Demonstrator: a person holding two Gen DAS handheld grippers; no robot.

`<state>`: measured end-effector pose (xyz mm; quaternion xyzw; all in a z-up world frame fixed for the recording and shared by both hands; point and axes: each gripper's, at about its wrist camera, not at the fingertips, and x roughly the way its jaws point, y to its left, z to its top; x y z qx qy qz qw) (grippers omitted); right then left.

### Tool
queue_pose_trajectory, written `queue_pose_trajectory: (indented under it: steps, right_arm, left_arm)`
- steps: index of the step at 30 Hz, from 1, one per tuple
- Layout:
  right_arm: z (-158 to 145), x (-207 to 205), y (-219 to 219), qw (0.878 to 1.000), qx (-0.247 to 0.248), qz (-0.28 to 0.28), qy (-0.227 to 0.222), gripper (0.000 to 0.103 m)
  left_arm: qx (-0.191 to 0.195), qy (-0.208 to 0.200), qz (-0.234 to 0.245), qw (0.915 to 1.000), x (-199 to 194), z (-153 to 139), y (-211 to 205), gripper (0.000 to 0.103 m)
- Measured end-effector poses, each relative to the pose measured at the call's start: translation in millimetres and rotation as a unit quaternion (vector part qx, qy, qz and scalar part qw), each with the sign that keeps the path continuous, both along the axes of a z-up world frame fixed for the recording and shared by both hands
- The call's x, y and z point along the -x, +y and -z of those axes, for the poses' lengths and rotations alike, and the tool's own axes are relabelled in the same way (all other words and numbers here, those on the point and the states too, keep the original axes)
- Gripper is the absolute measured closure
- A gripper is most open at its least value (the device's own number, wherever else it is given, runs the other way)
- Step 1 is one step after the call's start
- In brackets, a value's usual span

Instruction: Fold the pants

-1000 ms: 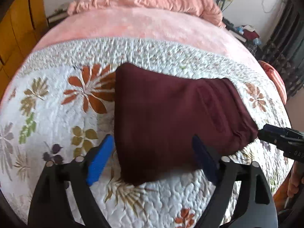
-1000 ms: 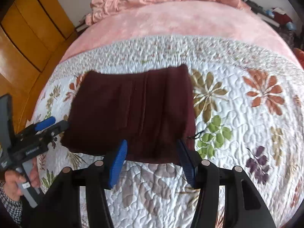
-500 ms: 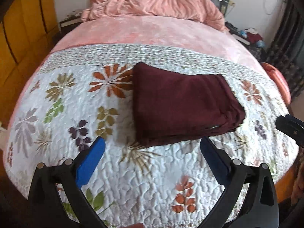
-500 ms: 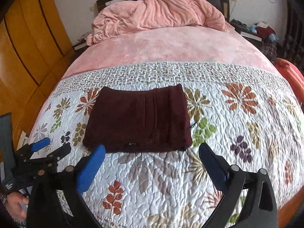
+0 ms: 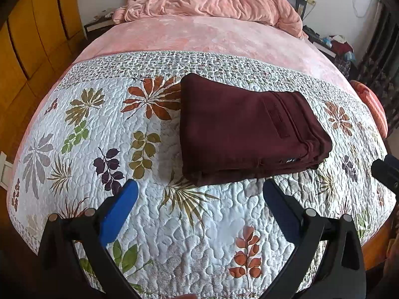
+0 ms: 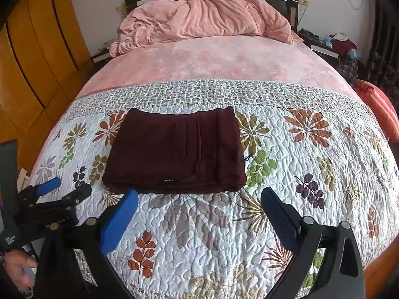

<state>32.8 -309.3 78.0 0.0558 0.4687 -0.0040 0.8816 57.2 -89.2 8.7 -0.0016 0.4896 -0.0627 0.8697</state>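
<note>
Already the pants [image 6: 174,152] lie folded on the quilt [image 6: 286,199], ahead of both grippers and touching neither.

Both tools hang over the near part of the bed with jaws wide apart and nothing between them: the left gripper [image 5: 199,199] sees the bundle ahead and a little to its right, the right gripper [image 6: 199,204] sees it ahead and a little to its left. So the stack sits between the two arms, about equally near to each. Its long axis runs from side to side, with the layered open edges turned toward the grippers. The fold looks finished, though the far edge is hard to judge from here.
</note>
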Motion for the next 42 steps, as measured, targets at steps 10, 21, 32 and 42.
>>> queue_pose_trajectory:
  steps: [10, 21, 32, 42]
  right_arm:
    - [-1.7, 2.9, -3.6, 1.0, -0.012, 0.008, -0.002, 0.004]
    - [2.8, 2.6, -3.6, 1.0, -0.024, 0.011, 0.008, 0.004]
    - [5.4, 3.6, -3.0, 1.0, -0.025, 0.013, 0.011, 0.004]
    - [8.1, 3.0, -3.8, 1.0, -0.023, 0.012, 0.012, 0.004]
  left_arm:
    - [-0.001, 0.005, 0.009, 0.9999, 2.1, 4.9, -9.1, 0.003]
    - [-0.008, 0.002, 0.013, 0.9999, 2.2, 6.0, -13.6, 0.003]
    - [-0.007, 0.007, 0.012, 0.9999, 0.6, 8.0, -14.9, 0.003]
    - [-0.01, 0.011, 0.009, 0.9998, -1.0, 10.5, -14.4, 0.003]
